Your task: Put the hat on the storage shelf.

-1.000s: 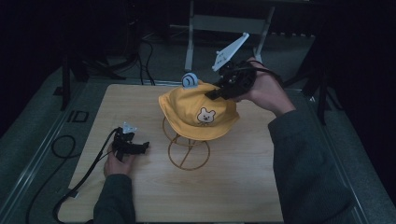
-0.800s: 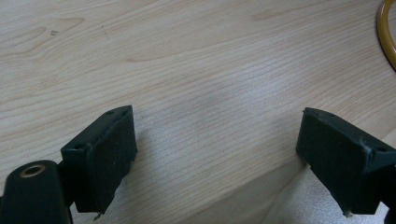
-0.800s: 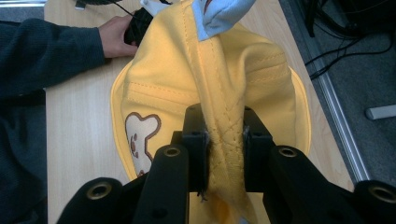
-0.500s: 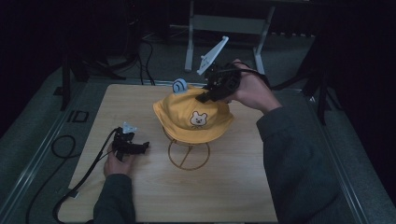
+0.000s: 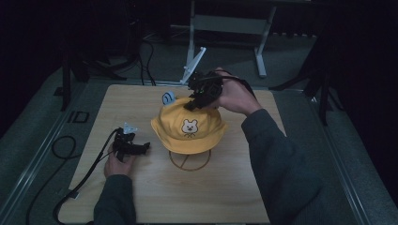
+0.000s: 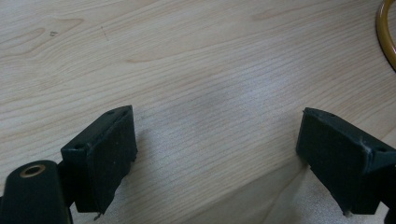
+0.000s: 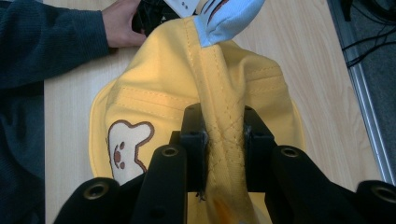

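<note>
A yellow bucket hat with a bear face and a blue ear sits over a gold wire stand mid-table. My right gripper reaches in from behind and to the right, at the hat's crown. In the right gripper view the jaws of my right gripper are shut on a raised fold of the hat, with the blue ear beyond. My left gripper rests on the table left of the stand. Its jaws stand wide apart in the left gripper view, with bare wood between them.
The wooden table has room in front and to the right of the stand. The stand's base ring curves in at the top right of the left gripper view. A cable trails from my left gripper off the table's left front. Dark floor and a metal frame lie behind.
My right gripper has carried the hat leftward and down, so the hat now sits lower over the wire stand. The left hand and its gripper have stayed put.
</note>
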A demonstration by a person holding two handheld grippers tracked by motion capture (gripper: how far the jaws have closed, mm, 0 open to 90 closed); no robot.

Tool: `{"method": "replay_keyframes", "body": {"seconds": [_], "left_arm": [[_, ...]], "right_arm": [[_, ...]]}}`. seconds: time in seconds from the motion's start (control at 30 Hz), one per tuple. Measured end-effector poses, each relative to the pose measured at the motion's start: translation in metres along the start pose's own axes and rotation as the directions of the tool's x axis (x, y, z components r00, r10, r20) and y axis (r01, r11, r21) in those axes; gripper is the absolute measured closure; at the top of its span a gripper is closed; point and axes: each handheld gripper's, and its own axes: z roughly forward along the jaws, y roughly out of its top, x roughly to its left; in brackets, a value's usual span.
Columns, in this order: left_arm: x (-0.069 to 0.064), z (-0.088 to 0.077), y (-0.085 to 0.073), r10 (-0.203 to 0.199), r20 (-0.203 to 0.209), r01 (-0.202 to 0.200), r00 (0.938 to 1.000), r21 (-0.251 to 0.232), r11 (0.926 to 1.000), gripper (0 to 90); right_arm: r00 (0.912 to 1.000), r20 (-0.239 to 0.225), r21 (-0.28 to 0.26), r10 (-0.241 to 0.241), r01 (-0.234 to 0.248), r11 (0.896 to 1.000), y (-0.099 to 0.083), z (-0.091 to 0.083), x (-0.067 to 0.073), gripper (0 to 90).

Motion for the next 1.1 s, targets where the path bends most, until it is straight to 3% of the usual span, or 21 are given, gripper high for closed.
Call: {"method": "replay_keyframes", "body": {"seconds": [0.2,0.4,0.57,0.63,0.9,1.1], "left_arm": [[0.000,0.000,0.000,0.000,0.000,0.000,1.0000,0.000,1.0000,12.0],[0.000,0.000,0.000,0.000,0.000,0.000,1.0000,0.000,1.0000,12.0],[0.000,0.000,0.000,-0.002,0.001,0.002,1.0000,0.000,1.0000,12.0],[0.000,0.000,0.000,0.000,0.001,0.000,1.0000,0.000,1.0000,12.0],[0.000,0.000,0.000,0.000,-0.001,0.000,1.0000,0.000,1.0000,12.0],[0.000,0.000,0.000,0.000,0.001,0.000,1.0000,0.001,1.0000,12.0]], "right_arm": [[0.9999,0.002,-0.002,0.014,-0.014,1.000,0.000,0.003,0.001,71.4],[0.9969,-0.026,-0.002,0.075,-0.075,0.997,-0.006,0.007,-0.004,44.7],[0.9940,0.050,-0.013,0.097,-0.097,0.995,-0.010,0.007,-0.004,19.8],[0.9923,0.075,-0.021,0.098,-0.097,0.995,-0.011,0.006,-0.003,14.6],[0.9848,0.133,-0.031,0.111,-0.108,0.994,-0.020,-0.010,0.001,11.0],[0.9855,0.138,-0.030,0.099,-0.096,0.995,-0.035,-0.022,0.007,11.2]]}}
